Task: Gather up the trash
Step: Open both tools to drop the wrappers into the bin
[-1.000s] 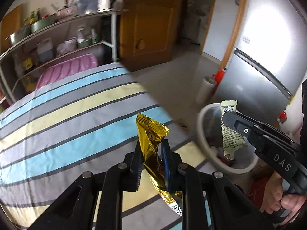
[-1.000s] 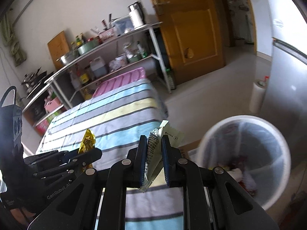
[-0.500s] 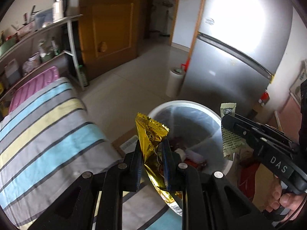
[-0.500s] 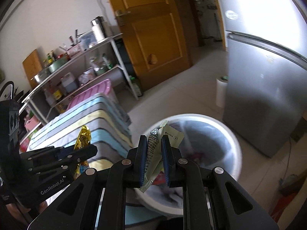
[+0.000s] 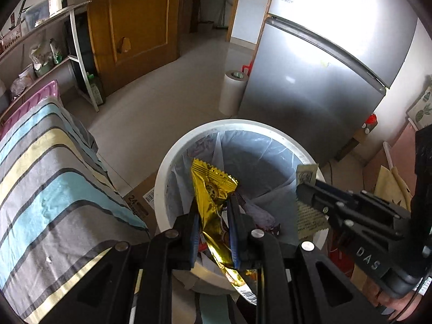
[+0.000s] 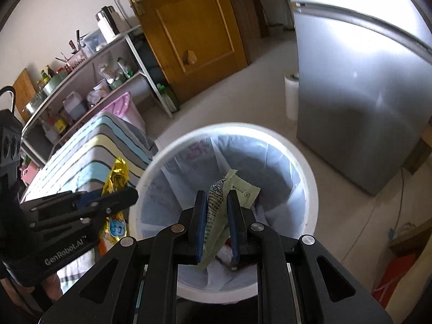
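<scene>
My left gripper (image 5: 213, 226) fingers are clamped on a gold wrapper (image 5: 213, 189), my right gripper (image 6: 217, 222) fingers on a pale green packet (image 6: 221, 208); both hang above the white lined bin (image 6: 307, 167). Only the right wrist view shows the shelf's cutting board (image 6: 24, 94).

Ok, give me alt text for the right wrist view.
The right tool grips a pale green wrapper above a white bin lined with a bag. At left, the left tool holds a gold wrapper beside a striped bed.
</scene>
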A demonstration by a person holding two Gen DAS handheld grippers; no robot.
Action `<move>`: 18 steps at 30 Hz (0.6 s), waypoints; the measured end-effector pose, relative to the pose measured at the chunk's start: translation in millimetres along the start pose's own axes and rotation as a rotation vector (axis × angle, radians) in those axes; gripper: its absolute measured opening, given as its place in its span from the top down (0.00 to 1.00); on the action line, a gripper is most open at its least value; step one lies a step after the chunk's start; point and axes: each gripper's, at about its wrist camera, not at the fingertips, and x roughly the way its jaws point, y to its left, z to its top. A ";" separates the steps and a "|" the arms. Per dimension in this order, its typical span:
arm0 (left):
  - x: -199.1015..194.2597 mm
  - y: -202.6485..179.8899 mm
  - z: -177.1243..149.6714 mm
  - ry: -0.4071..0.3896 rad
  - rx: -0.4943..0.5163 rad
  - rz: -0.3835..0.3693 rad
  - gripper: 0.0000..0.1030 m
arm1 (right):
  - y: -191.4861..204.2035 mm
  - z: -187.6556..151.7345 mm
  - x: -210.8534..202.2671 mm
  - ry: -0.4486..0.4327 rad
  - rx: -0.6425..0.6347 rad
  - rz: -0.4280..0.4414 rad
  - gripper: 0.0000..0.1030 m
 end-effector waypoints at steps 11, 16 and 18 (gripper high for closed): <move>9.1 -0.2 -1.7 0.018 -0.006 0.026 0.52 | -11.5 0.3 8.4 0.016 0.016 -0.041 0.64; -2.0 -2.3 -3.4 -0.017 0.006 0.041 0.47 | -12.9 0.2 3.8 0.001 0.031 -0.045 0.59; -8.3 -3.2 -5.0 -0.033 0.010 0.045 0.45 | -11.2 -1.2 -1.2 -0.009 0.028 -0.046 0.59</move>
